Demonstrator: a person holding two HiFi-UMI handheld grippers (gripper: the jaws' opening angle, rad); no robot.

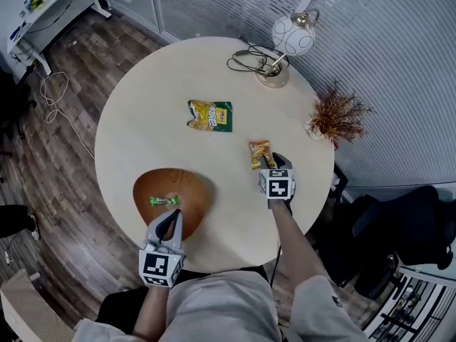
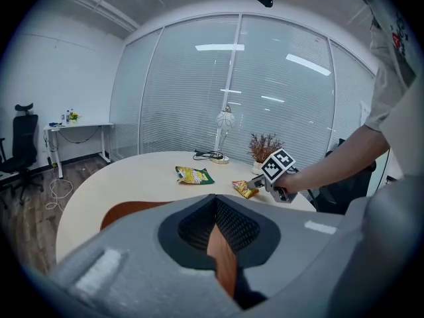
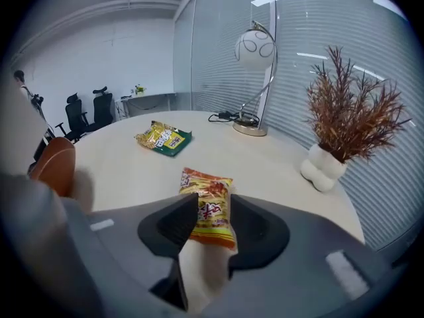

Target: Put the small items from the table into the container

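Wood flooring and blind-covered glass walls are surrounding the round cream table (image 1: pixel 135 127) you are working at. Two snack packets are lying loose on it: one green and yellow packet (image 1: pixel 210 115) near the middle, and one orange packet (image 1: pixel 261 152) closer to your right side. One wooden bowl (image 1: pixel 192 191) is sitting at the near left, and it is holding a single green-wrapped candy (image 1: pixel 164 201). At the far edge, one globe lamp (image 1: pixel 293 35) and one dried plant (image 1: pixel 335 114) in a white pot are standing well apart from the packets. You are reaching your right arm forward over the table and tilting your right claw (image 1: pixel 274 164) steeply down at the orange packet. Its jaws are standing partly apart and straddling the packet's near end, which is lying flat on the table between them, not squeezed. You are keeping your left arm close to your body, and your left claw (image 1: pixel 169 223) is pointing gently downward with its jaws clenched on the bowl's near rim.
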